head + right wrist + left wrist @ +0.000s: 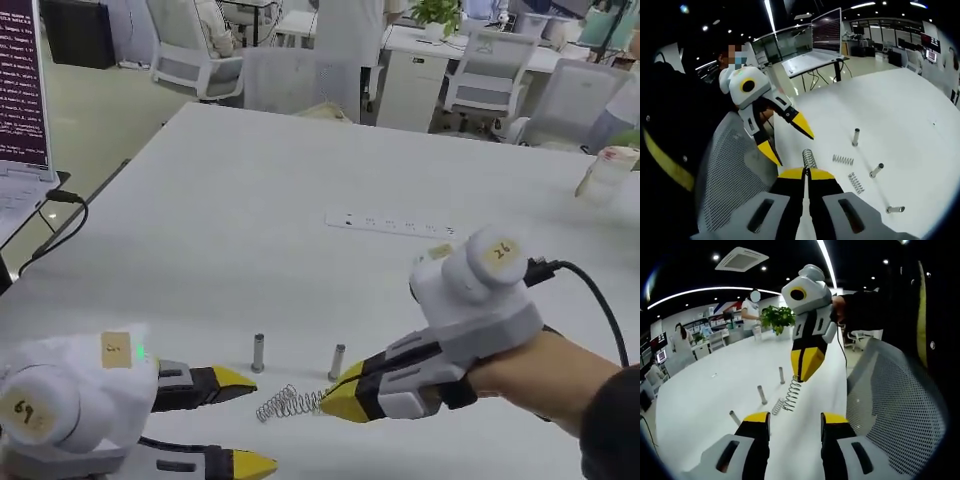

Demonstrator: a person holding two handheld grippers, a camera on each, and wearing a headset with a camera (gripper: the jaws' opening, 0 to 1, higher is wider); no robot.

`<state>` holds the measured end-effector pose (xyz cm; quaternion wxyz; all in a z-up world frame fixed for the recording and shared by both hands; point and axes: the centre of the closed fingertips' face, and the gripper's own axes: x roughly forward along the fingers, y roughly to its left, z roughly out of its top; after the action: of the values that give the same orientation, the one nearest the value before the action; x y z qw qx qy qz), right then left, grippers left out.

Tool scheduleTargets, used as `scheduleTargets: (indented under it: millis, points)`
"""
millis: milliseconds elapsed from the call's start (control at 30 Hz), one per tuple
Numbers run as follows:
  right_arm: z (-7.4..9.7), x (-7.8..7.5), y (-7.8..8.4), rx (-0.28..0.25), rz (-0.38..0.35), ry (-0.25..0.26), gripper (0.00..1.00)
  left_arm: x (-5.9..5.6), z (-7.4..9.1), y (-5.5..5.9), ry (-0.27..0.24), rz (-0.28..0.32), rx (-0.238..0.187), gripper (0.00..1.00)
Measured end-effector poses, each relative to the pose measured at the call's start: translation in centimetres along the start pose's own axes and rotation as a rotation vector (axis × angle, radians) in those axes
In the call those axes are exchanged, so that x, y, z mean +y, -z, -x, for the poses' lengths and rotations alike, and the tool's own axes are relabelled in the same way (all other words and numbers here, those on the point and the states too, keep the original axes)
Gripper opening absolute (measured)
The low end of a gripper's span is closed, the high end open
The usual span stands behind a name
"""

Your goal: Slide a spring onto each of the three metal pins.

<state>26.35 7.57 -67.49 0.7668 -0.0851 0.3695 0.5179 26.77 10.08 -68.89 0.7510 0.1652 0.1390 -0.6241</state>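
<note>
My right gripper (338,400) (807,174) is shut on one end of a metal spring (288,403) (808,158), which sticks out beyond the jaws, low over the white table. Two loose springs (843,160) (856,182) lie on the table. Just behind the held spring, two short metal pins (258,352) (337,360) stand upright. A third pin (895,209) lies on its side. My left gripper (255,420) (796,419) is open and holds nothing, at the near left, its yellow tips facing the right gripper (807,365) and the spring (794,392).
A white power strip (390,225) lies farther back on the table (250,200). A laptop (20,110) stands at the far left edge and a small bottle (605,175) at the far right. A mesh chair (900,405) is close behind the near edge.
</note>
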Motion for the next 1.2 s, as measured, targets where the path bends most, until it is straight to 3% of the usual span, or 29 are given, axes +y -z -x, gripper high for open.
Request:
scheduleTargets:
  millis: [367, 800, 1000, 1200]
  points:
    - [-0.7, 1.1, -0.7, 0.024, 0.034, -0.028, 0.00, -0.2, -0.3, -0.2, 0.013, -0.057, 0.003, 0.21]
    - [-1.1, 1.5, -0.8, 0.038, 0.047, -0.033, 0.00, 0.1, -0.6, 0.3, -0.005, -0.129, 0.045, 0.04]
    - [-1.3, 1.7, -1.0, 0.039, 0.055, -0.029, 0.00, 0.1, -0.8, 0.6, -0.019, -0.180, 0.075, 0.03]
    - [-1.4, 2.0, -1.2, 0.045, 0.070, -0.025, 0.00, 0.1, -1.0, 0.8, -0.016, -0.184, 0.087, 0.03]
